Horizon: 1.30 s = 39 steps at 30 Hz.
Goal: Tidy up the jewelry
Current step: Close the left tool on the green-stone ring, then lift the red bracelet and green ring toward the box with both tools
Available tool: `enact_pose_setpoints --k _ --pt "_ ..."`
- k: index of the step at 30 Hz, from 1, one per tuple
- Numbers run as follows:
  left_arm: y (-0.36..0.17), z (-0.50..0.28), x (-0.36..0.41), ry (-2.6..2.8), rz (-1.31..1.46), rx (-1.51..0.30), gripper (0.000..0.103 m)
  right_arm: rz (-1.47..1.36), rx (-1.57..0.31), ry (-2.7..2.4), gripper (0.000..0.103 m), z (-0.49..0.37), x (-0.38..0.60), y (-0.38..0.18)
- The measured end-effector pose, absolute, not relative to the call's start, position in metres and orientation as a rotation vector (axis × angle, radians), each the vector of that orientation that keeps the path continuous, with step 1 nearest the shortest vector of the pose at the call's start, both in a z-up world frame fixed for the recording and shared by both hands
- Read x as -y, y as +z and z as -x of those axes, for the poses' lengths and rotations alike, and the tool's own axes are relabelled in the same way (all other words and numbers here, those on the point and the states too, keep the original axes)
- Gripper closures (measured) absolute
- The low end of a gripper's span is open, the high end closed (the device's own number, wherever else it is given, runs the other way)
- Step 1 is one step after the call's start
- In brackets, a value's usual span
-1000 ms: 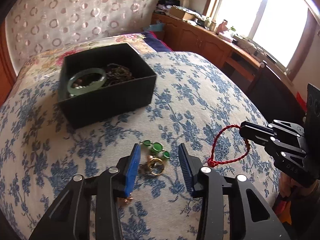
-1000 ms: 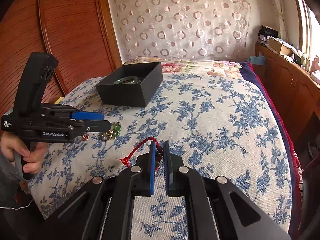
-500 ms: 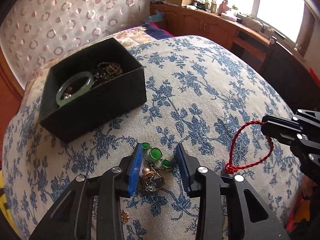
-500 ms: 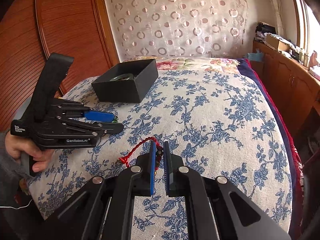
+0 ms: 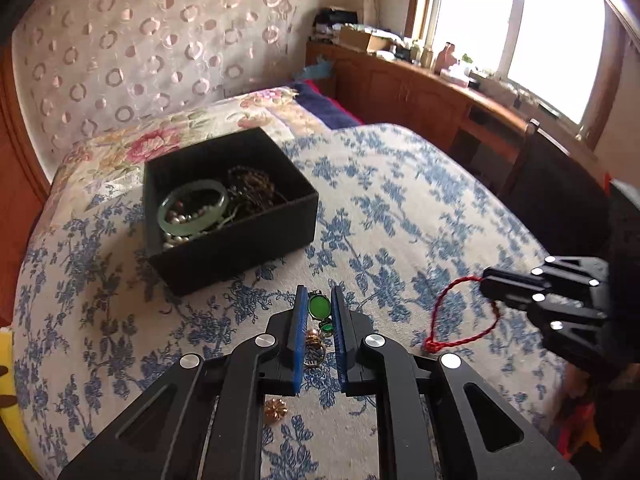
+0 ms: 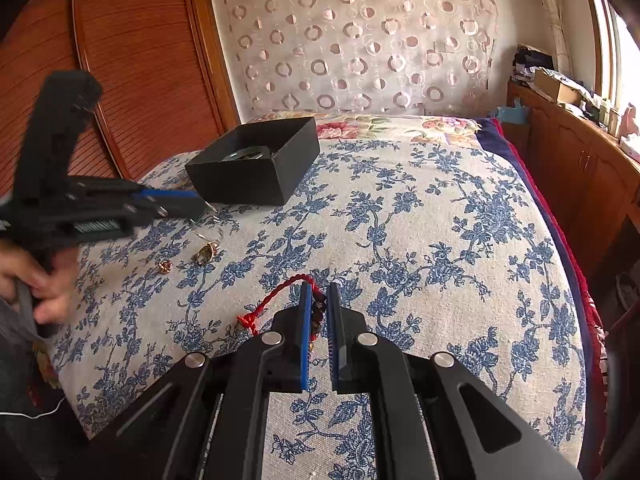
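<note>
left gripper [image 5: 320, 312] has its blue pads nearly closed on the green stone piece [image 5: 319, 307], pinching the top stone so the rest dangles free of the bedspread [image 5: 400, 216], handy for dropping it in the black box [image 5: 228, 204] just ahead, where a jade bangle [image 5: 192, 210] and beads already sit. right gripper [image 6: 319, 316] is clamped narrow on the beaded part of the red cord bracelet [image 6: 276, 300], the loop trailing on the cloth. a gold ring [image 6: 206, 254] and a small flower stud [image 6: 164, 266] lie loose, waiting their turn.
</note>
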<state>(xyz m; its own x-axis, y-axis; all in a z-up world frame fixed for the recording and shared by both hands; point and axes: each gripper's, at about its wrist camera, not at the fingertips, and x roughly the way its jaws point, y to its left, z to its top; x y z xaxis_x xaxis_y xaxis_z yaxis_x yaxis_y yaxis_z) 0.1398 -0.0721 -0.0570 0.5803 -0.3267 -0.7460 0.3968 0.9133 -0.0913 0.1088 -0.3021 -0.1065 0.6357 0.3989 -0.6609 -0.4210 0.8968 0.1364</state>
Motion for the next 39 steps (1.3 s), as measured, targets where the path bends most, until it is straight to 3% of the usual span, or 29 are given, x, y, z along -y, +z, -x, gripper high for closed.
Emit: enact_pose_setpoints --k 14,28,39 --pt "-0.016 -0.123 0.043 -0.412 -0.026 -0.768 0.092 0.051 -0.74 0.491 0.095 -0.114 0.286 -0.101" --pt "-0.066 -0.143 -0.011 -0.173 -0.099 -0.862 0.092 0.068 -0.749 0.511 0.095 -0.113 0.273 -0.103" --pt "-0.03 -0.122 0.016 -0.367 -0.014 -0.779 0.092 0.073 -0.754 0.513 0.095 -0.113 0.269 -0.105"
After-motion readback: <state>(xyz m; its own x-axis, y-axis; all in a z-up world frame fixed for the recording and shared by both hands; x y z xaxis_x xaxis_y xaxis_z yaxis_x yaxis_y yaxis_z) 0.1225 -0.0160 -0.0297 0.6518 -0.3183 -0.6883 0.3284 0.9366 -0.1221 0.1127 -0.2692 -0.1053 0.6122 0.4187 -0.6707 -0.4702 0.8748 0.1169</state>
